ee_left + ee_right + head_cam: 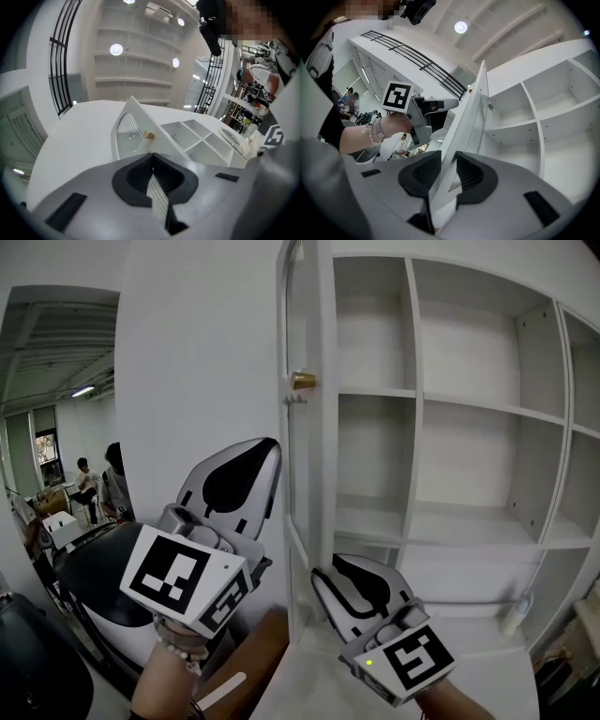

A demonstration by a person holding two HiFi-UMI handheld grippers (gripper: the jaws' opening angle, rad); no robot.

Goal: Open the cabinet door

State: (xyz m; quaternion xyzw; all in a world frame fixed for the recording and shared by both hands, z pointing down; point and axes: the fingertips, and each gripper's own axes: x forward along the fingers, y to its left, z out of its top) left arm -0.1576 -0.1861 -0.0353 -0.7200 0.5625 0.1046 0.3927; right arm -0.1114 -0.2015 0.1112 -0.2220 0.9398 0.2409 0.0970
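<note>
The white cabinet door (302, 474) stands swung open, edge-on to me, with a brass knob (302, 381) on its left face. In the right gripper view the door's (476, 112) lower edge runs straight between the pads of my right gripper (449, 157), which is closed on it. That gripper (323, 576) sits low at the door's bottom in the head view. My left gripper (272, 448) hangs left of the door below the knob, shut and empty. From the left gripper (152, 154) the knob (148, 135) shows just beyond the closed tips.
The open cabinet shows bare white shelves (469, 409). A small pale bottle (514, 615) stands at the lower right. A black and white seat-like object (94, 587) and a brown board (253, 652) lie below left. People (94, 486) are far off at left.
</note>
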